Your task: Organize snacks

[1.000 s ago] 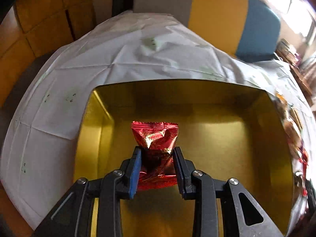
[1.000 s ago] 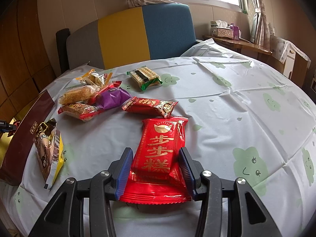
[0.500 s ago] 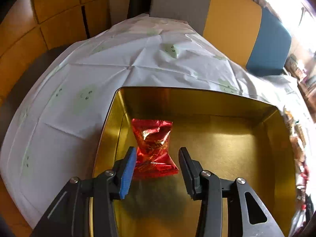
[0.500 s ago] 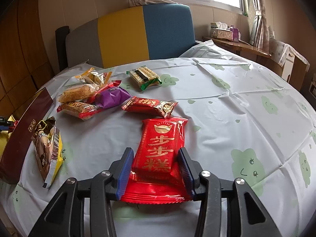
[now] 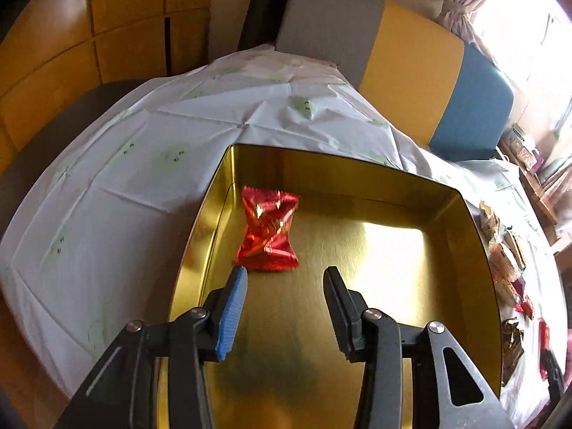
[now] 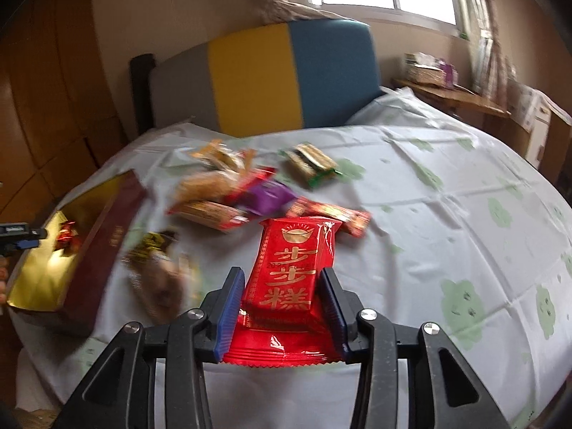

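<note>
Released red candy lies in gold tin, long axis away from left tool.

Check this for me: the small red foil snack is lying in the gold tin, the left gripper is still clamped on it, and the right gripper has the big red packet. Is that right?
One thing is wrong. The left gripper is not clamped on the small red foil snack: its jaws have just opened and stand apart with nothing between them, as the left wrist view shows. The snack does lie in the gold tin, and the right gripper does hold the big red packet.

Gold-lined tin, shiny red sweet, white cloth with green blobs.
</note>
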